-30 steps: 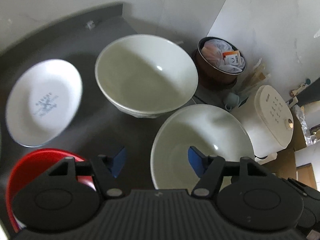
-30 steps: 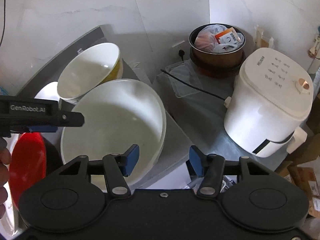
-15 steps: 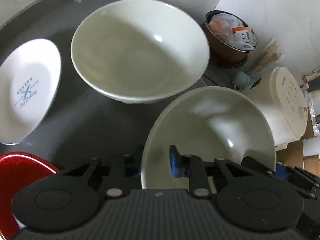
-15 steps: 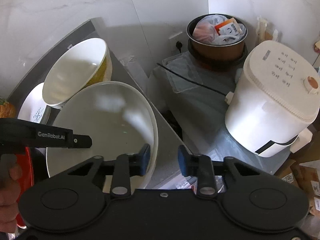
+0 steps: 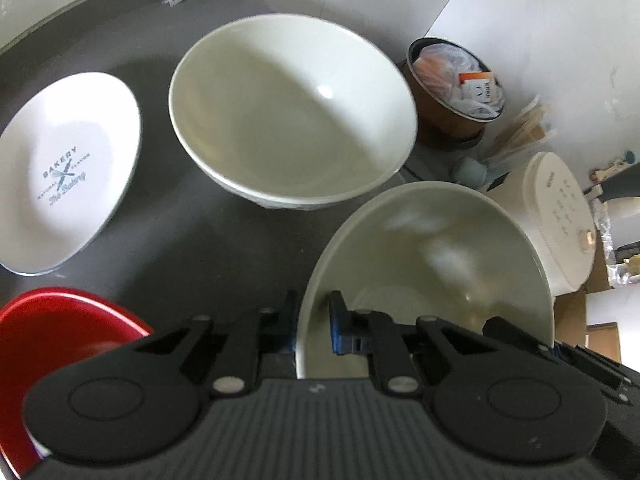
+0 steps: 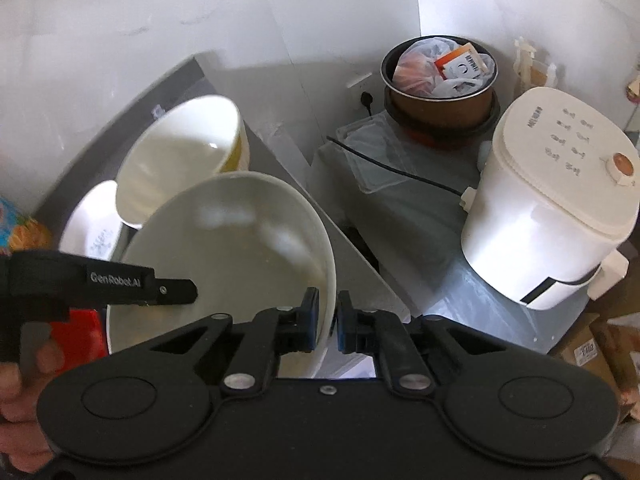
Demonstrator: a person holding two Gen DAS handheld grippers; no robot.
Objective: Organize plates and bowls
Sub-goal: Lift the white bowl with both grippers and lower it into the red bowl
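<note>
Left gripper (image 5: 313, 322) clamped on the near rim of the wide cream ceramic bowl (image 5: 432, 264); right gripper (image 6: 328, 322) clenched on the opposite rim (image 6: 224, 256). Held just beside the deeper white bowl (image 5: 292, 112) on the dark grey countertop (image 5: 192, 232), near the white printed plate (image 5: 66, 172) and red plate (image 5: 52, 332)

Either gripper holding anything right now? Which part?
Both hold the near white bowl by its rim: left gripper on the left edge, right gripper on the right edge.
</note>
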